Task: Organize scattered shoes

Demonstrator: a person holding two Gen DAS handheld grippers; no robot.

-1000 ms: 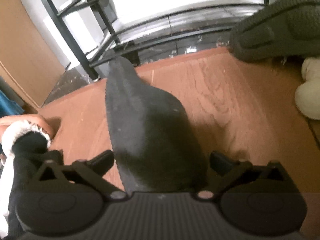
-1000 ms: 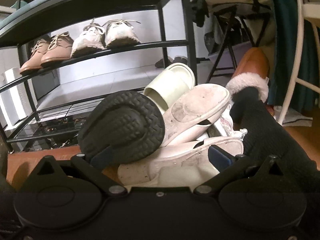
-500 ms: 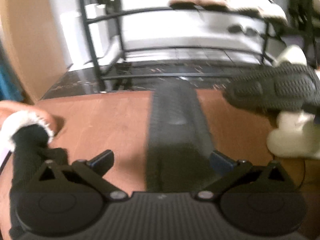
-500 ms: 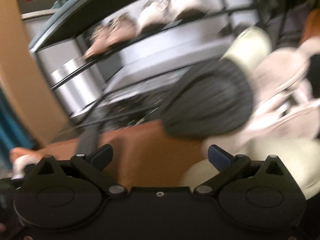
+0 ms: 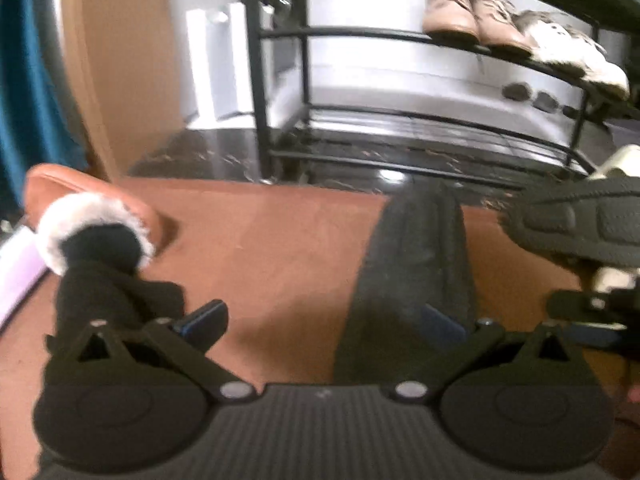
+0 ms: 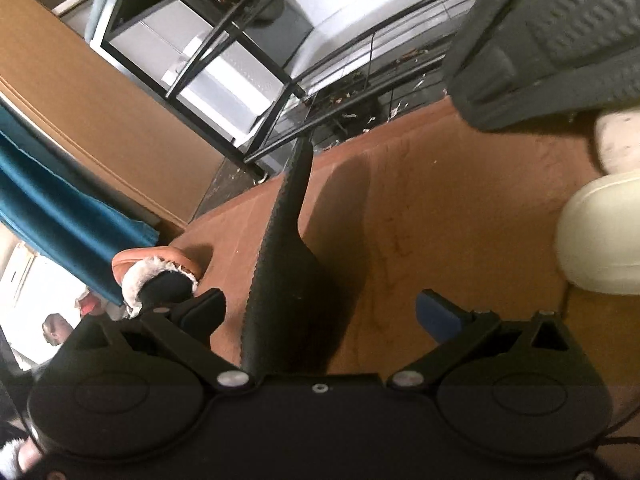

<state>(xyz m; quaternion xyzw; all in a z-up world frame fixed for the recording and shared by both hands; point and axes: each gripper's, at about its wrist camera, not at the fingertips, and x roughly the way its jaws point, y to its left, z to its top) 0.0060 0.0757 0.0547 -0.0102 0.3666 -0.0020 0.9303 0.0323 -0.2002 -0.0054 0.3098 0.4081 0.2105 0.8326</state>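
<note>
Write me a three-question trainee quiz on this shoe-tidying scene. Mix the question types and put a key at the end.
1. True or false: the upper shelf of the shoe rack holds no shoes.
2. In the left wrist view, where is the fur-lined slipper? A: at the right edge. B: at the left, on the brown floor. C: on the rack.
3. Fill in: the right gripper has its jaws ____.
Key: 1 false, tan lace-up shoes and white sneakers sit there; 2 B; 3 open.
</note>
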